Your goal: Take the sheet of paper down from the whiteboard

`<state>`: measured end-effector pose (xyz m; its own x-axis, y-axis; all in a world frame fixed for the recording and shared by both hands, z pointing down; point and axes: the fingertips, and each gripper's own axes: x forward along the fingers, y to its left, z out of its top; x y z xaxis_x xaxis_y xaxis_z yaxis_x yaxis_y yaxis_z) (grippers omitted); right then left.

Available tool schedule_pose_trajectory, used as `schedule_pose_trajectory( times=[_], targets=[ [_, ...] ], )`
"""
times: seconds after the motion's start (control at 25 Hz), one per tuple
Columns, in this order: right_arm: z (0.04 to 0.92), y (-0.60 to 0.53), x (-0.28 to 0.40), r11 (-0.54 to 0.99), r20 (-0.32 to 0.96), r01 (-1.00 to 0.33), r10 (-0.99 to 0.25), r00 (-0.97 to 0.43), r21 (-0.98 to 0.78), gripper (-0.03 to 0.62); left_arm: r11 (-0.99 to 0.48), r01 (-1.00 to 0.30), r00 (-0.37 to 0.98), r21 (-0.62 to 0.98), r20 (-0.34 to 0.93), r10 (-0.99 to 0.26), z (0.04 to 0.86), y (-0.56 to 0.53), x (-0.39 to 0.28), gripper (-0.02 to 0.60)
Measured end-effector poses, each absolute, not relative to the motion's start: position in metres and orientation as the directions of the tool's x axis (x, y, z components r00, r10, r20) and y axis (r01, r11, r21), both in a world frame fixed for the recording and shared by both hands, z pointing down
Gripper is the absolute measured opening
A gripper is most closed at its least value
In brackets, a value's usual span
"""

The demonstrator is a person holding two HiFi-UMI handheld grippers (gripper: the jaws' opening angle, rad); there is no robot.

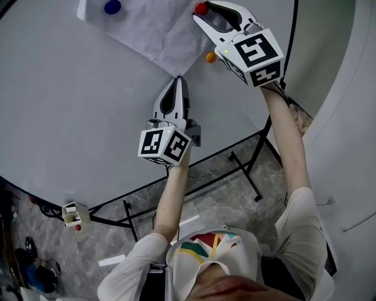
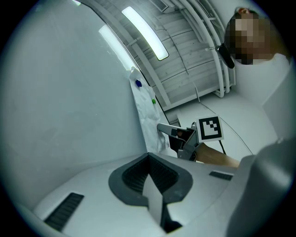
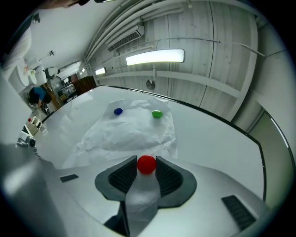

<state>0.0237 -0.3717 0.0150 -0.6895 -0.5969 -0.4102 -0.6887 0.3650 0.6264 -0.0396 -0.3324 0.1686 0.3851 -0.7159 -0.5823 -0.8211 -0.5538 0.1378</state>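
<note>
A crumpled white sheet of paper (image 1: 153, 29) lies against the whiteboard (image 1: 70, 106). A blue magnet (image 1: 112, 7) and a red magnet (image 1: 201, 9) sit on it; the right gripper view also shows a green magnet (image 3: 157, 113). My right gripper (image 1: 201, 12) is at the sheet's right edge, and its pads touch the red magnet (image 3: 147, 165) on both sides. My left gripper (image 1: 179, 79) is shut at the sheet's lowest corner, with a pale strip of paper pinched between its pads (image 2: 155, 199). An orange magnet (image 1: 211, 57) sticks to the bare board beside the sheet.
The whiteboard's black frame and stand legs (image 1: 247, 170) rise over a speckled floor. A small white holder (image 1: 71, 214) hangs at the board's lower left edge. A curved white wall (image 1: 346, 117) is close on the right.
</note>
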Motion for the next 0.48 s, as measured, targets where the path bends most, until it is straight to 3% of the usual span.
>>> schedule_pose_trajectory(
  times=[0.48],
  targets=[
    [-0.005,-0.388,0.058,0.356,-0.458,-0.738,-0.608,-0.648,0.573,0.132,-0.552,-0.823,0.382,0.134,-0.588,-0.713,0.168,-0.332,-0.039,0.041]
  ],
)
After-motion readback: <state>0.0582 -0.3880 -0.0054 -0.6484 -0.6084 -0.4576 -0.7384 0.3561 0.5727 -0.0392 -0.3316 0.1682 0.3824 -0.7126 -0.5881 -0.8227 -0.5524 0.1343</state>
